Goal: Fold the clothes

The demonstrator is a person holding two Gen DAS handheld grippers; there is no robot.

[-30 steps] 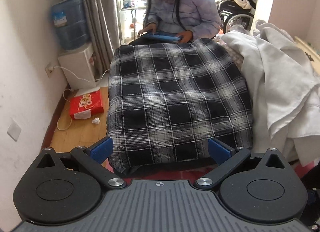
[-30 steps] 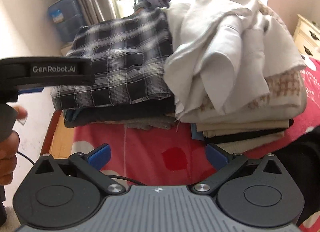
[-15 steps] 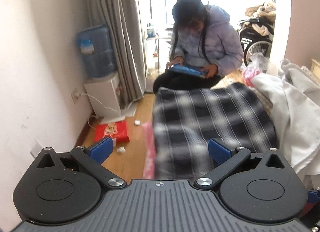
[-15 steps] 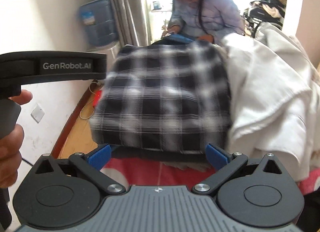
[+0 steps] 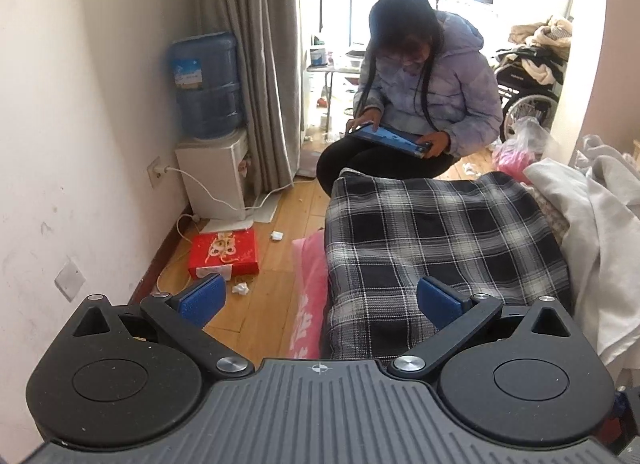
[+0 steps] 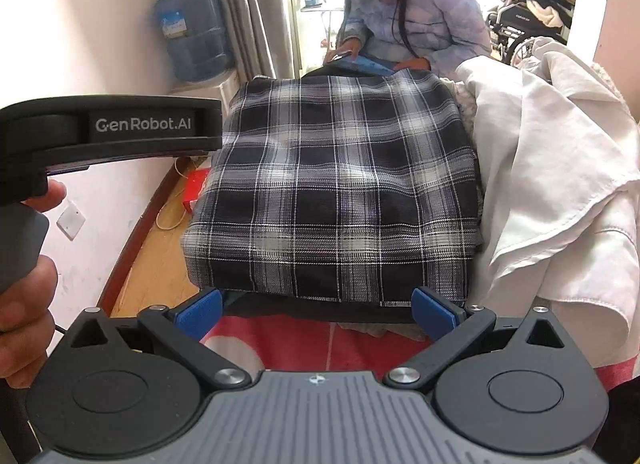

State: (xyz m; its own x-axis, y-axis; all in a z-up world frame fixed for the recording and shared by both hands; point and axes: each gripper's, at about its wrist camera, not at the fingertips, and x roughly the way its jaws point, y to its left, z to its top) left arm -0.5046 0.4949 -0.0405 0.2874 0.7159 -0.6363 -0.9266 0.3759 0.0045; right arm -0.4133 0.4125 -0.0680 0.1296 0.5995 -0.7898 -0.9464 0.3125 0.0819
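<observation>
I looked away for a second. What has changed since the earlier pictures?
Both tools drew back and rose: the left tool swung left, so floor and red box now show; the right tool lifted to look down on the plaid garment. Nothing was gripped or released; both are open and empty. The folded plaid and white pile lie as before.

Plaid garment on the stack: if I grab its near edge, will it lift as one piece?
Probably not: the plaid garment looks like soft folded cloth, so it would likely droop and unfold. It lies against the white clothes, which might drag along.
</observation>
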